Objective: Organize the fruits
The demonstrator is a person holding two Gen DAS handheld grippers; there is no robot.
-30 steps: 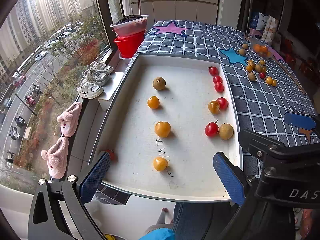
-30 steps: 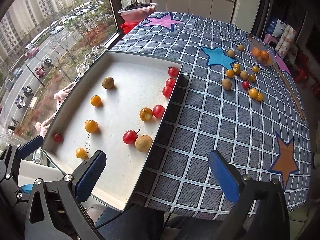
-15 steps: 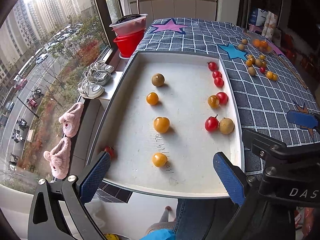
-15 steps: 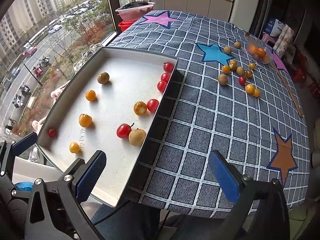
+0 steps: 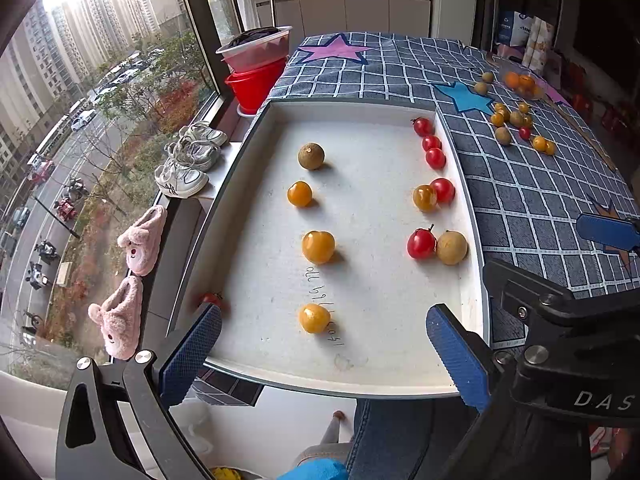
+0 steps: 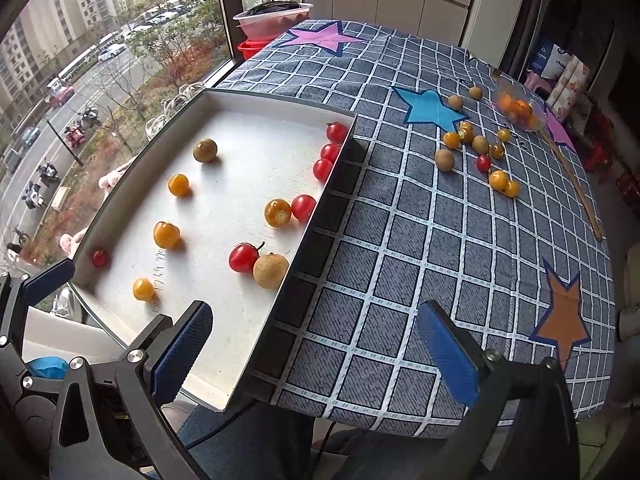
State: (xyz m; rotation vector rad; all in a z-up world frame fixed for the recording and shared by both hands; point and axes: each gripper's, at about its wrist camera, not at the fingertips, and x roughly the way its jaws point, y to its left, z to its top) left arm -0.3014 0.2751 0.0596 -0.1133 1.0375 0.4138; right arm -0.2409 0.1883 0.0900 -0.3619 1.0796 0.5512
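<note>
A white tray (image 5: 360, 376) (image 6: 256, 100) lies on the table's left side. A brown longan (image 5: 311, 156), then three yellow tomatoes (image 5: 318, 246), lie in a column down its middle. Red cherry tomatoes (image 5: 431, 144) line its right wall, along with a yellow tomato (image 5: 425, 198) and a tan longan (image 5: 452, 247). One red tomato (image 6: 99, 258) sits in the near left corner. Loose fruits (image 6: 480, 148) lie on the cloth at the far right. My left gripper (image 5: 324, 356) is open and empty at the tray's near edge. My right gripper (image 6: 316, 348) is open and empty over the tray's near right corner.
A blue checked cloth (image 6: 420, 240) with star patches covers the table. A clear bag of orange fruit (image 6: 518, 108) and a thin stick (image 6: 576, 184) lie at the far right. Red and pink tubs (image 5: 258, 68) stand by the window. Shoes (image 5: 188, 164) sit on the sill.
Both grippers have drawn back slightly toward the near edge, so the tray and fruits sit a little farther off. Both stay open and no fruit has moved.
</note>
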